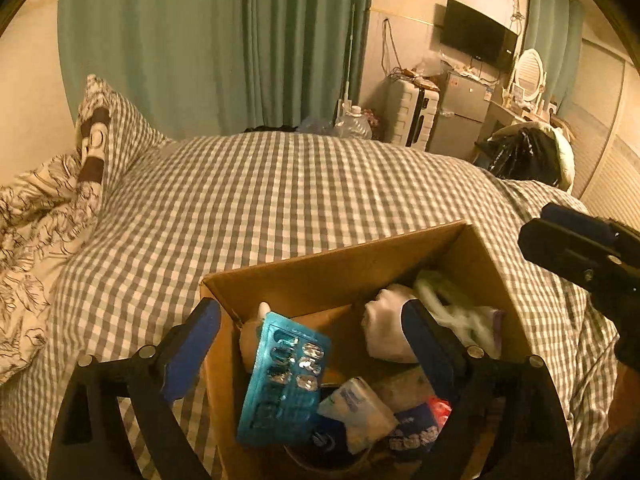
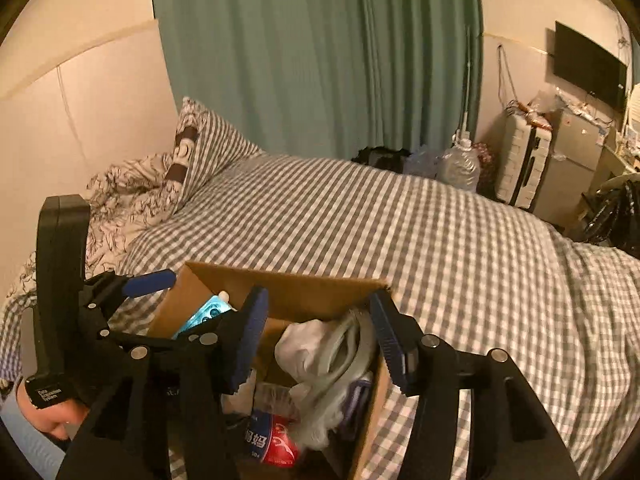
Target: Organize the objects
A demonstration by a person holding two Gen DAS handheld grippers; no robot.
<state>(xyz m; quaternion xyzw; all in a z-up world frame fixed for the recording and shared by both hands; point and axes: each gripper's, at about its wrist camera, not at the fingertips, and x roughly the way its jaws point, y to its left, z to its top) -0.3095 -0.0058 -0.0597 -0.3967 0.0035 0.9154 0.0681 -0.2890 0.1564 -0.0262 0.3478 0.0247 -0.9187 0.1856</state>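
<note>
An open cardboard box (image 1: 344, 264) (image 2: 288, 284) sits on the checked bed. It holds a blue blister pack (image 1: 286, 380) (image 2: 206, 314) leaning on its left side, a tissue packet (image 1: 360, 408), a red packet (image 2: 278, 444), white cloth (image 1: 386, 332) (image 2: 304, 344) and a plastic bag (image 1: 452, 304). My left gripper (image 1: 310, 340) is open over the box, with the blister pack between its fingers but loose. My right gripper (image 2: 318, 340) is open and empty above the box's right half; it also shows at the right edge of the left wrist view (image 1: 576, 248).
The grey checked bed cover (image 1: 280, 192) (image 2: 400, 224) spreads beyond the box. A floral quilt and pillow (image 1: 60, 200) lie at the left. Green curtains, a water jug (image 2: 458, 168), a white suitcase (image 2: 524, 164), a small fridge and a wall TV stand behind.
</note>
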